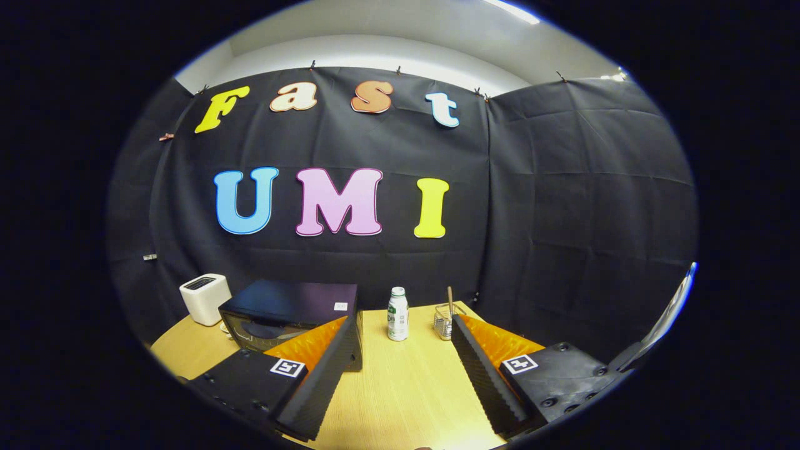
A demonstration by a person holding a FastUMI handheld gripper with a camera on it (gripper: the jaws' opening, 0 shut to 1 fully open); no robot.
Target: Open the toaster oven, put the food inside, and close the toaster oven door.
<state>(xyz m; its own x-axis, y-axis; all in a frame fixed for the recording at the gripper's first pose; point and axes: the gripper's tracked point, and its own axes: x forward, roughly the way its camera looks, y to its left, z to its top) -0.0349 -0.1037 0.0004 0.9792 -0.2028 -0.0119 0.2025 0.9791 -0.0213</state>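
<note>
A black toaster oven (pixel 287 312) stands on the wooden table (pixel 400 387), its glass door (pixel 262 330) closed and facing me; my left finger (pixel 319 375) covers its lower right corner. My gripper (pixel 400 325) is open, held above the table with nothing between its fingers. The oven lies ahead and to the left of the fingers. I cannot make out any food.
A white pop-up toaster (pixel 205 299) sits left of the oven near the wall. A small white bottle with a green label (pixel 397 314) stands beyond the fingers. Right of it is a wire basket holding a wooden stick (pixel 448 317). A chair back (pixel 662 325) rises at the right.
</note>
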